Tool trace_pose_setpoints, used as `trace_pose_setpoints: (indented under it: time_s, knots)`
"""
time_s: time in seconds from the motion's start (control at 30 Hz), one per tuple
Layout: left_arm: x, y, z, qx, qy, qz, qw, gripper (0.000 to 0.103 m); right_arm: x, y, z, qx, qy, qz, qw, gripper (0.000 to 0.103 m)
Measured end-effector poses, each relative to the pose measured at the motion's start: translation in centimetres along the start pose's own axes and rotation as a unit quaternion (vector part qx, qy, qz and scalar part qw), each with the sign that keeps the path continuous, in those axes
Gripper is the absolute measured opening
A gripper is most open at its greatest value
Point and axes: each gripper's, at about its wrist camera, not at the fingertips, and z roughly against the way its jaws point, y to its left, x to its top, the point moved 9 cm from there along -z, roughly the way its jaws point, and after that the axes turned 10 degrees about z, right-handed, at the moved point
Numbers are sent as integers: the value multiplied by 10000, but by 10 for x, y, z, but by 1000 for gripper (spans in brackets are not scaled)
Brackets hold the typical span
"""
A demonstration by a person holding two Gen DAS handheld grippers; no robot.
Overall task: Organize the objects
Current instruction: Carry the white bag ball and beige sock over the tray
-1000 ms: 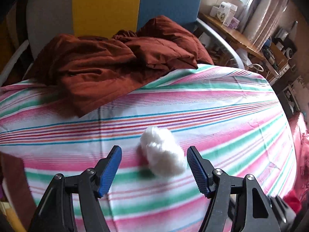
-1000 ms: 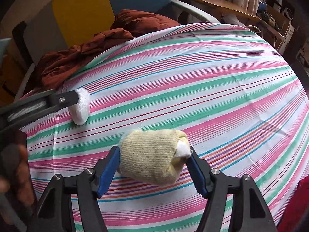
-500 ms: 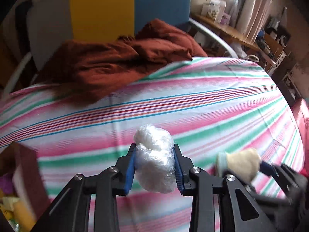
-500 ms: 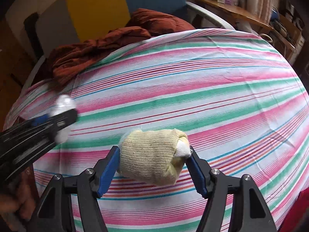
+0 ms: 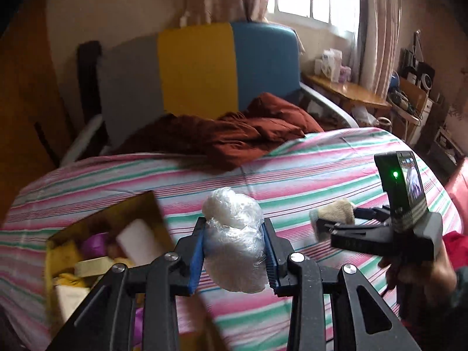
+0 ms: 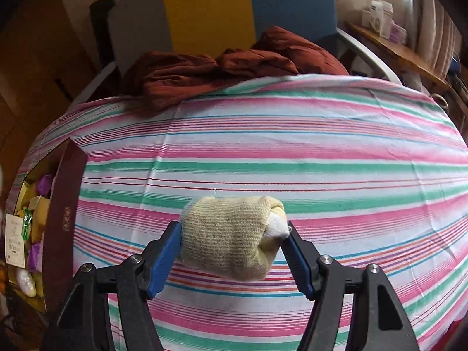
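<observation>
While the left hand-held gripper [image 5: 234, 251] stays clamped on a clear plastic-wrapped bundle [image 5: 234, 239] above the striped bed [image 5: 321, 158], an open box [image 5: 96, 251] of items lies at its eight o'clock; the right hand-held gripper [image 6: 231, 248] grips a rolled beige sock [image 6: 231, 237].

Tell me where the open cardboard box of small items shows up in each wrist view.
Left wrist view: the cardboard box sits lower left on the striped sheet, beside the left tool, blurred.
Right wrist view: the same box is at the far left edge, its maroon side facing the camera.
Shared landmark: the rumpled rust-brown cloth at the far end of the bed.
</observation>
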Motion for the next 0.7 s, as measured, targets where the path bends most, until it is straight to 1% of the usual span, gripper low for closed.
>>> trace_pose_setpoints:
  time_s: [0.17,0.33,0.5,0.7]
  knots:
    - [-16,43,29,256,-159,184,9994,36,3,10,12,46,-179,43,9998,69]
    - [-33,84,42,423,-130,553,9975,36,6,34,25,132,-273,190,9994,69]
    - [-52,118,46,603,-50,839,9946,36,7,82,48,383,-506,398,9972,69]
    - [-78,161,52,617,121,1353,9888,36,2,154,76,905,-846,670,9900,69]
